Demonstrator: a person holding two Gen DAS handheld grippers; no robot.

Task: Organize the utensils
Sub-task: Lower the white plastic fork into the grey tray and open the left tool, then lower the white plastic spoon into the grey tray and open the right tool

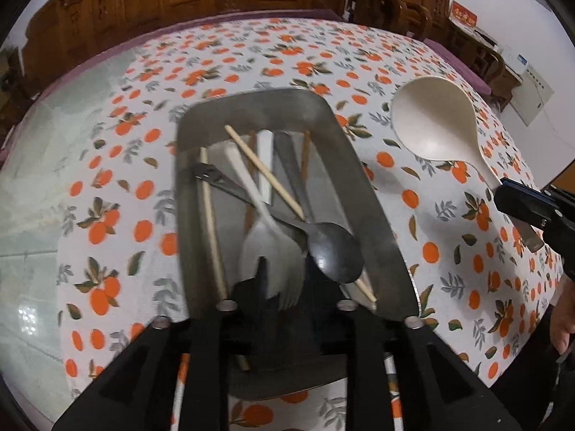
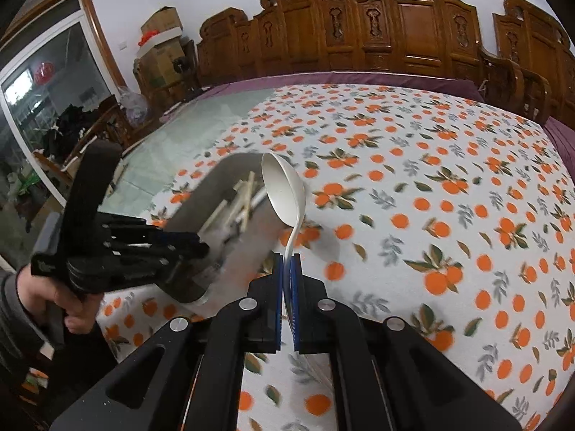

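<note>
A metal tray (image 1: 251,107) sits on the table and holds several utensils: wooden chopsticks (image 1: 266,170), a dark metal spoon (image 1: 334,251), a white plastic fork (image 1: 267,240) and other flat white pieces. My left gripper (image 1: 289,287) points down into the tray's near end, its dark fingers slightly apart with the fork's head lying between them, so it is open. My right gripper (image 2: 287,262) is shut on the handle of a large white ladle (image 2: 284,190), held in the air right of the tray (image 2: 230,160). From the left wrist, the ladle (image 1: 435,118) and right gripper (image 1: 521,201) appear at the right.
The tablecloth (image 2: 431,179) has an orange-fruit print; bare glass tabletop (image 1: 54,179) lies left of it. Carved wooden chairs (image 2: 395,28) line the far side. A hand (image 2: 68,298) grips the left gripper (image 2: 107,248) at the left. Boxes (image 2: 161,46) stand in the back corner.
</note>
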